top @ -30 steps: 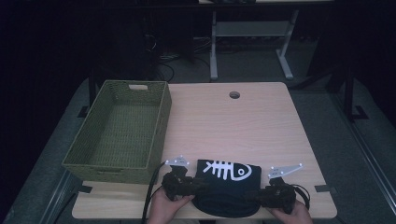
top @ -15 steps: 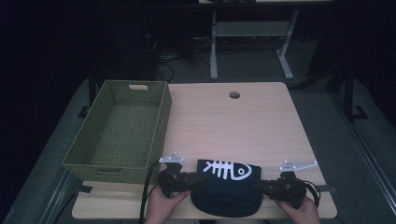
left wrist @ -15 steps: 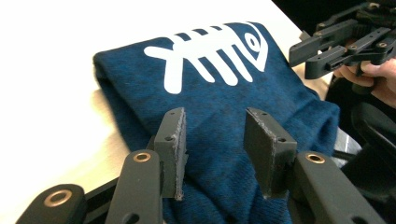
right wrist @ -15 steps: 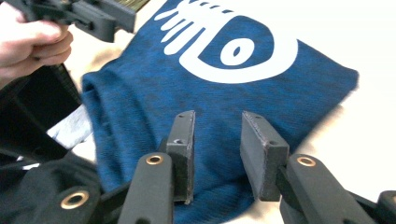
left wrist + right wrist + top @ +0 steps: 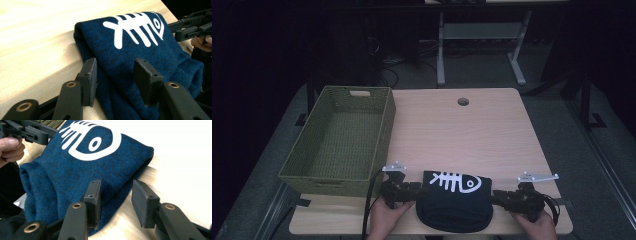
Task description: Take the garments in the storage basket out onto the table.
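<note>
Both grippers had been drawn outward from the folded dark-blue knit garment with a white fishbone print [image 5: 455, 200], which lay at the desk's [image 5: 462, 135] near edge, right of the green woven basket [image 5: 342, 140]. The left gripper [image 5: 117, 75] and right gripper [image 5: 116, 200] had just been opening, pads part-spread and clear of the cloth. If regripped by one layer only, the fold could be undone.

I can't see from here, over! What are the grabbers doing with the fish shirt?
Left gripper, right gripper: jaws just opening, off folded shirt. Basket beside it.
</note>
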A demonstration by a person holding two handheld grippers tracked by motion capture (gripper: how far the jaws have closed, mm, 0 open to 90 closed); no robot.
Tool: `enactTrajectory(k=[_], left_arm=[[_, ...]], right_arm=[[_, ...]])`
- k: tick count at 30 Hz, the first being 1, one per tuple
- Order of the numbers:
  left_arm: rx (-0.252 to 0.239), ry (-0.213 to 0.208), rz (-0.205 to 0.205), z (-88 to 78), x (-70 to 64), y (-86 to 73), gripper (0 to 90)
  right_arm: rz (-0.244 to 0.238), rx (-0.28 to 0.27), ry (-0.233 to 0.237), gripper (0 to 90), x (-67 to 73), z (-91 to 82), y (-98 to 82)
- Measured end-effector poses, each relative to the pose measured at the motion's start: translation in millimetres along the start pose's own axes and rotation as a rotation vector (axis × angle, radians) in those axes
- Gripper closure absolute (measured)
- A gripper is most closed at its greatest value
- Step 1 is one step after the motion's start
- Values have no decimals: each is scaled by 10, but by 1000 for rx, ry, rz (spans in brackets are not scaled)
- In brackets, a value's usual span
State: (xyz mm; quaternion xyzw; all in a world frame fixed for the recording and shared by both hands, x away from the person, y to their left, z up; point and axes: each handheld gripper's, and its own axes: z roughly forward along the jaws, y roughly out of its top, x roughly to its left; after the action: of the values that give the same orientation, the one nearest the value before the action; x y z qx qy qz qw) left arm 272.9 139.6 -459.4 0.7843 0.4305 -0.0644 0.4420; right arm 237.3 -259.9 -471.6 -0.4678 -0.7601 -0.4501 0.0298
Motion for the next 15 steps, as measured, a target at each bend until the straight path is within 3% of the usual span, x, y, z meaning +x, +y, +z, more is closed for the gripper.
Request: enactTrajectory(k=[15], left_arm=[[-1, -28, -35, 34, 23, -15, 471]], right_arm=[[40, -17, 41, 493, -17, 47, 20]])
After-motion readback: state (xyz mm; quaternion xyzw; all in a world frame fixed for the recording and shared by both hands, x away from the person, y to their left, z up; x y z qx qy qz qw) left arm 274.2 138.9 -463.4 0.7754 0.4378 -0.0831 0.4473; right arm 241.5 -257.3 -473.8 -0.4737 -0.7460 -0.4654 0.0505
